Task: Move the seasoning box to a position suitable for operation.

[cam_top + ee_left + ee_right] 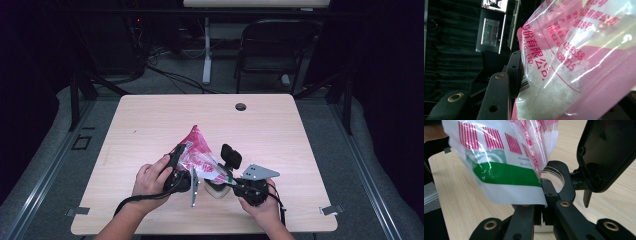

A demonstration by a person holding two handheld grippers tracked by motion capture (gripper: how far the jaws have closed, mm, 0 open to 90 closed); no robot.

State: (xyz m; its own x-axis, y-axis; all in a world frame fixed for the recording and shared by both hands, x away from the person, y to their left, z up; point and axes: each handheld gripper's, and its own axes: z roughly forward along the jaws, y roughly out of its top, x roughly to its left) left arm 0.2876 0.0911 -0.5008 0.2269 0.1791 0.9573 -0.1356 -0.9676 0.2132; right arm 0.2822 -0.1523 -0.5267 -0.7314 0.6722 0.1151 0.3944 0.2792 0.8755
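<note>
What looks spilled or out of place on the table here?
Nothing spilled. The pink bag of white crystals hangs tilted above the table, pinched by the left gripper and right gripper, over an open jar.

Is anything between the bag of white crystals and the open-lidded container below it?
Nothing visible. The pink bag, gripped by the left hand-held gripper and right hand-held gripper, slopes down to the container. Its black flip lid stands open behind, clear of the mouth.

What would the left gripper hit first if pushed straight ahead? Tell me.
Probably nothing new: the left gripper already has the pink salt bag against its jaws. Beyond the bag, depth is unclear.
</note>
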